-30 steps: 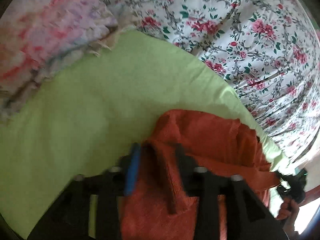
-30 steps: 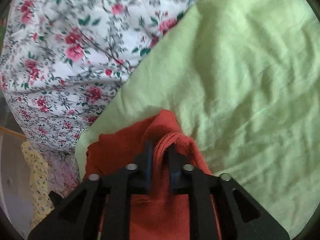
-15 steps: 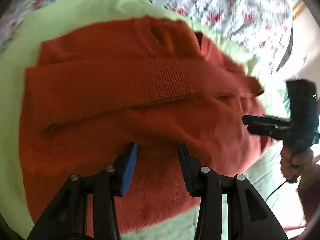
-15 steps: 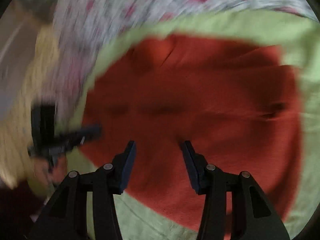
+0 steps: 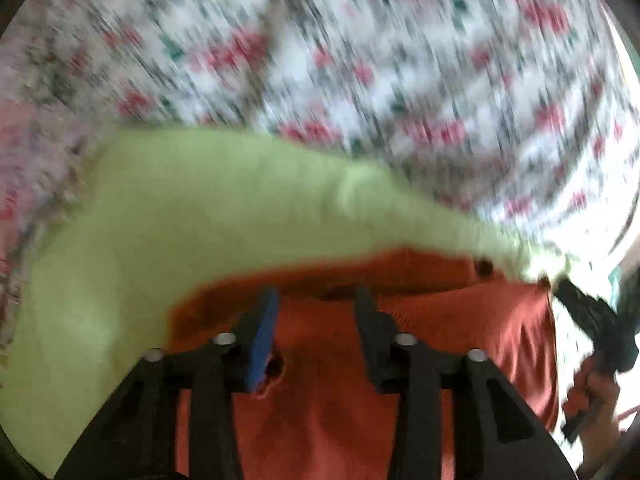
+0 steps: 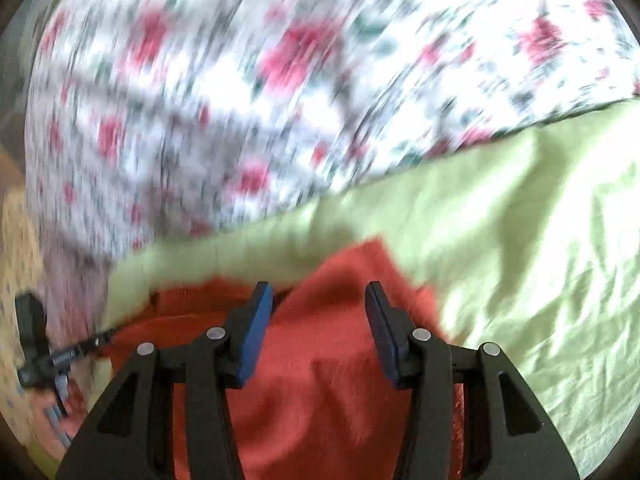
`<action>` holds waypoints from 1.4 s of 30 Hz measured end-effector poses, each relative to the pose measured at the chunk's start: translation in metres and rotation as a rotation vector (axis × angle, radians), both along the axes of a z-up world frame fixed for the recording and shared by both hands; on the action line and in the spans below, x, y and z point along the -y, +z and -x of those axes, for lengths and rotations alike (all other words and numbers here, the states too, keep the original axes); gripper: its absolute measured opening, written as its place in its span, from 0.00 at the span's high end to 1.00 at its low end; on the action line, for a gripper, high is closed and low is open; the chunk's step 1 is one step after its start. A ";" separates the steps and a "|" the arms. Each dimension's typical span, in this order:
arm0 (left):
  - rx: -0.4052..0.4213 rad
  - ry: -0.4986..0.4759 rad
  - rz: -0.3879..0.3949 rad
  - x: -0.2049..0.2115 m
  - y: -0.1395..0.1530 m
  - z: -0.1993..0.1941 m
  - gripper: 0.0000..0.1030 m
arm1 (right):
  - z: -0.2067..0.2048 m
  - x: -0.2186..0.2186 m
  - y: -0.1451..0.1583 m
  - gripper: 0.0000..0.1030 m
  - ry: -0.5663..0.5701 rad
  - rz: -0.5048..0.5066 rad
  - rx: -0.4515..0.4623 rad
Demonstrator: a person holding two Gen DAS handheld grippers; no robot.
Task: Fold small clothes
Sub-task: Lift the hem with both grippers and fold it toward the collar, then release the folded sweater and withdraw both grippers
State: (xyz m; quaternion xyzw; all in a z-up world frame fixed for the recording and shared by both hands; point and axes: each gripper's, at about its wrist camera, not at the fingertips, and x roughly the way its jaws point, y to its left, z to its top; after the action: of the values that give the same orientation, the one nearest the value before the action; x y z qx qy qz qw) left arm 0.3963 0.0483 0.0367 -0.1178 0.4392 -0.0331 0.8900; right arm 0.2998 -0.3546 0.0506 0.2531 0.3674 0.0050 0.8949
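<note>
Both grippers released over the orange garment (image 5: pixel 460 320).
Left gripper (image 5: pixel 316 300) fingers were opening, right gripper (image 6: pixel 318 296) gaped empty; blurred haste risked undoing the fold.

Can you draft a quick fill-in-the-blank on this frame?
1. The garment under both hand-held grippers is ____ in colour.
2. It lies on a plain ____ sheet.
3. Beyond that sheet is fabric printed with a ____ pattern.
Missing words: orange; green; floral
</note>
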 end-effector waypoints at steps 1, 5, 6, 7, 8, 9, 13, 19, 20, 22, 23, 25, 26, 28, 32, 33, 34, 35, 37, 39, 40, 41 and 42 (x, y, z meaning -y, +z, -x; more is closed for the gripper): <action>0.026 0.034 -0.004 -0.004 0.007 0.002 0.45 | 0.002 0.000 0.004 0.52 -0.013 -0.016 0.006; 0.050 0.061 0.026 -0.017 0.015 0.020 0.45 | 0.019 0.001 0.008 0.52 0.022 -0.037 -0.005; 0.053 0.061 0.032 -0.017 0.014 0.028 0.45 | 0.024 -0.002 0.008 0.52 0.039 -0.036 -0.009; 0.050 0.054 0.047 -0.018 0.013 0.039 0.45 | 0.030 -0.007 0.008 0.52 0.058 -0.038 -0.012; 0.047 0.049 0.054 -0.018 0.011 0.049 0.45 | 0.039 -0.007 0.007 0.52 0.077 -0.045 -0.013; 0.041 0.042 0.059 -0.015 0.008 0.060 0.45 | 0.052 -0.010 0.004 0.52 0.106 -0.051 -0.022; -0.016 0.017 0.053 -0.008 -0.019 0.095 0.45 | 0.079 -0.030 -0.013 0.52 0.180 -0.063 -0.080; -0.072 0.080 0.104 -0.025 -0.048 0.095 0.45 | 0.127 -0.042 -0.041 0.52 0.210 -0.027 -0.199; -0.069 0.088 0.109 -0.029 -0.048 0.087 0.45 | 0.134 -0.041 -0.045 0.52 0.204 -0.029 -0.214; -0.059 0.104 0.082 -0.033 -0.046 0.067 0.45 | 0.141 -0.040 -0.047 0.52 0.196 -0.032 -0.219; -0.059 0.120 0.058 -0.033 -0.046 0.050 0.45 | 0.143 -0.039 -0.046 0.52 0.195 -0.027 -0.219; -0.068 0.155 0.022 -0.043 -0.043 0.032 0.45 | 0.140 -0.040 -0.048 0.52 0.194 -0.014 -0.221; -0.069 0.173 0.022 -0.049 -0.041 0.025 0.45 | 0.137 -0.039 -0.049 0.52 0.191 -0.012 -0.225; -0.077 0.215 -0.025 -0.059 -0.038 0.020 0.45 | 0.136 -0.032 -0.052 0.52 0.172 -0.012 -0.239; -0.078 0.235 0.009 -0.080 -0.029 0.043 0.45 | 0.140 -0.018 -0.047 0.52 0.094 -0.036 -0.226; -0.080 0.229 0.014 -0.082 -0.027 0.053 0.45 | 0.146 -0.014 -0.043 0.50 0.065 -0.029 -0.213; -0.080 0.225 0.017 -0.083 -0.025 0.064 0.44 | 0.150 -0.012 -0.040 0.48 0.051 -0.034 -0.204; -0.080 0.223 0.027 -0.085 -0.023 0.080 0.44 | 0.157 -0.008 -0.037 0.47 0.032 -0.049 -0.192; -0.083 0.217 0.065 -0.081 -0.024 0.105 0.43 | 0.166 -0.005 -0.035 0.46 0.007 -0.063 -0.189; -0.091 0.214 0.118 -0.076 -0.024 0.136 0.43 | 0.179 -0.005 -0.033 0.46 -0.006 -0.082 -0.189; -0.094 0.210 0.144 -0.075 -0.025 0.155 0.42 | 0.185 -0.007 -0.031 0.46 -0.006 -0.085 -0.190; -0.099 0.210 0.155 -0.072 -0.025 0.167 0.42 | 0.190 -0.010 -0.030 0.46 -0.001 -0.084 -0.191; -0.103 0.211 0.166 -0.067 -0.026 0.181 0.42 | 0.198 -0.015 -0.028 0.46 0.009 -0.080 -0.192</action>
State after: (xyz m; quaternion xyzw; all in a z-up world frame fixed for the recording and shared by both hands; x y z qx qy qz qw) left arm 0.2154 0.1157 0.0103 -0.2382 0.4653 0.0306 0.8520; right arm 0.1023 -0.3395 0.0228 0.2866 0.4519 -0.0006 0.8448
